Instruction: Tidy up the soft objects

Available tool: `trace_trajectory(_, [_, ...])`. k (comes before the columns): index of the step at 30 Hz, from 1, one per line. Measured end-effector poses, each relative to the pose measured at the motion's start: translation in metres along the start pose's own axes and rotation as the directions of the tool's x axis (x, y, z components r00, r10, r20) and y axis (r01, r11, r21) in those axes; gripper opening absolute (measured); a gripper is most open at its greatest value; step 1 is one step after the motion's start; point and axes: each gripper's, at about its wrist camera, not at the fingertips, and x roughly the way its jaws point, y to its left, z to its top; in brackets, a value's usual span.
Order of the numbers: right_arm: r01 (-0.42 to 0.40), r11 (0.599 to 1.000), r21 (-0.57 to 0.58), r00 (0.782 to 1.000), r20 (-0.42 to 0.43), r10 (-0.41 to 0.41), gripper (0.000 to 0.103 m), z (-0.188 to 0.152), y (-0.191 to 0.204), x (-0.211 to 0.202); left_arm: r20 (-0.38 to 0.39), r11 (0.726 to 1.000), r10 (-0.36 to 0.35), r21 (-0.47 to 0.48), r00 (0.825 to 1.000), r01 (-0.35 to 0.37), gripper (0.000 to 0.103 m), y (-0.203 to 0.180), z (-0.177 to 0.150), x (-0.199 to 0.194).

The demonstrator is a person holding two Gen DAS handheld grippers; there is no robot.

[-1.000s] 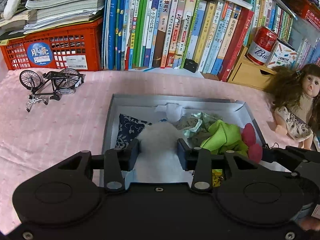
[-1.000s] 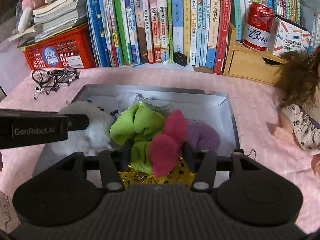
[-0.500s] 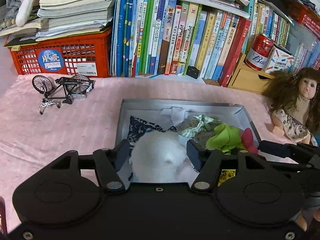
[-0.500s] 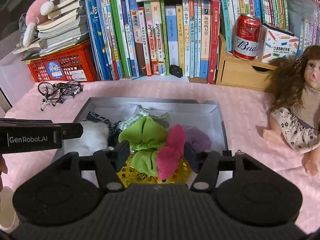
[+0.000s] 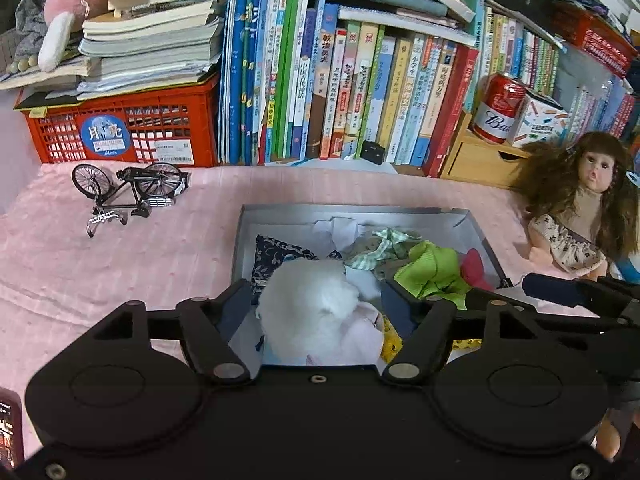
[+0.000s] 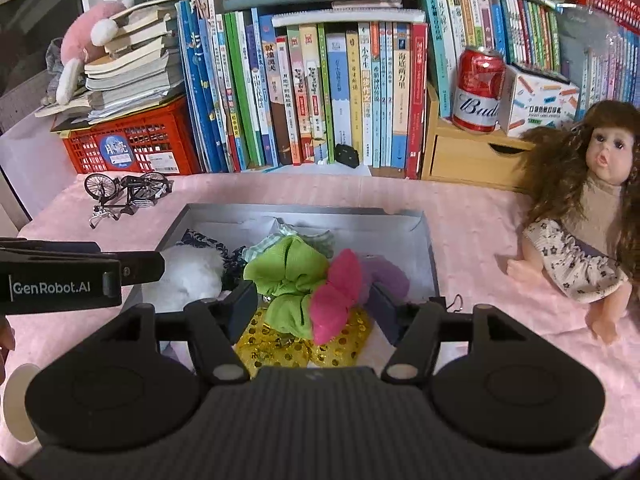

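Observation:
An open grey box (image 5: 352,213) on the pink cloth holds soft things. My left gripper (image 5: 316,304) hovers over its near left part, jaws opening, with a white fluffy ball (image 5: 308,300) lying loose between them beside a dark patterned cloth (image 5: 272,256). In the right wrist view my right gripper (image 6: 312,304) hangs above the box (image 6: 300,210), jaws opening. A green scrunchie (image 6: 288,272) and a pink one (image 6: 336,292) lie between them on gold sequin fabric (image 6: 296,344), and the pads do not press them. A purple scrunchie (image 6: 386,276) lies further right.
A doll (image 6: 580,240) lies right of the box. At the left stands a model bicycle (image 5: 128,192). Behind are a red crate (image 5: 120,128) stacked with books, a row of upright books (image 5: 340,100), and a wooden drawer unit (image 6: 468,156) bearing a red can (image 6: 478,88).
Both grippers have risen and drawn back from the box. The left jaws let go of the white fluffy ball and spread; the right jaws widened around the green and pink scrunchies.

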Motion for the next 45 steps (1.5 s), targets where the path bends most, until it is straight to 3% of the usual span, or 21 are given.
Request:
trace_trajectory(12, [0.017, 0.997, -0.073, 0.988, 0.153, -0.006, 0.085, -0.03, 0.006, -0.055, 0.137, 0.998, -0.04, 0.043, 0.99, 0.034, 0.078, 0.005, -0.034, -0.058])
trace_trajectory(19, [0.034, 0.994, -0.103, 0.957, 0.289, -0.003, 0.089, -0.056, 0.009, -0.101, 0.272, 0.993, -0.087, 0.096, 0.958, 0.063, 0.082, 0.001, -0.074, -0.106])
trace_trajectory(25, [0.02, 0.998, -0.064, 0.936, 0.351, 0.004, 0.092, -0.078, 0.007, -0.126, 0.362, 0.983, -0.082, 0.181, 0.929, 0.017, 0.085, -0.012, -0.111, -0.138])
trace_trajectory(31, [0.018, 0.999, -0.041, 0.921, 0.391, -0.001, 0.094, -0.104, 0.006, -0.14, 0.393, 0.983, -0.102, 0.18, 0.914, 0.033, 0.086, -0.015, -0.146, -0.154])
trace_trajectory(45, [0.064, 0.998, -0.027, 0.887, 0.46, -0.044, 0.1, -0.164, 0.014, -0.157, 0.397, 0.989, -0.075, 0.144, 0.915, 0.018, 0.088, -0.002, -0.209, -0.162])
